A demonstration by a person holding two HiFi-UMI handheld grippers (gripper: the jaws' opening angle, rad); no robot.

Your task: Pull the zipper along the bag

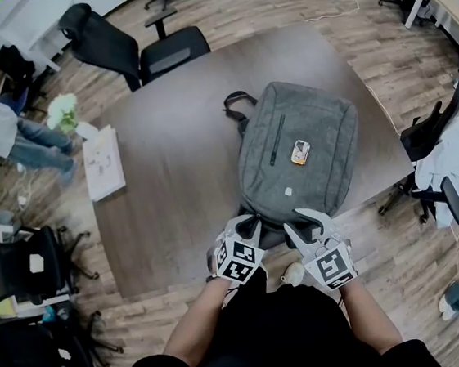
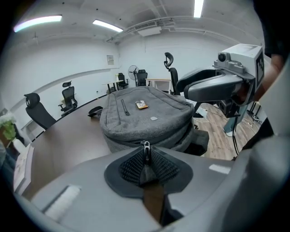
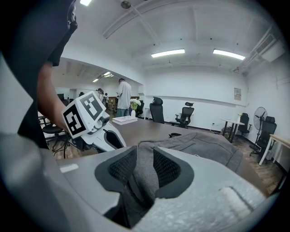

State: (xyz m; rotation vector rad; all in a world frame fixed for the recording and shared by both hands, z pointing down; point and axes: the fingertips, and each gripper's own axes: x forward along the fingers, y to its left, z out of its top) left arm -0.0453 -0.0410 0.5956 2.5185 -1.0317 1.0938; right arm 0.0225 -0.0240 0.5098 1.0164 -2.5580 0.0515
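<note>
Grey fabric backpack [image 1: 296, 154] flat on brown wooden table [image 1: 172, 185]; its 6 o'clock edge masked by both grippers in head view. Left gripper [image 2: 146, 156], at backpack's 7 o'clock: jaws narrow, pinching small metal zipper pull [image 2: 145, 148], which head view hides. Right gripper [image 3: 145, 167], at 5 o'clock: clamped on fold of backpack fabric. Small orange-white item [image 1: 300, 151] on top of backpack, too small to identify.

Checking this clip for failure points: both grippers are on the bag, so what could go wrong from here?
1. The left gripper pinches only the small pull at its pad tips; it could slip out.
2. The right gripper clamps just a fold of the bag; if that slips, the bag may slide instead of unzipping.
</note>
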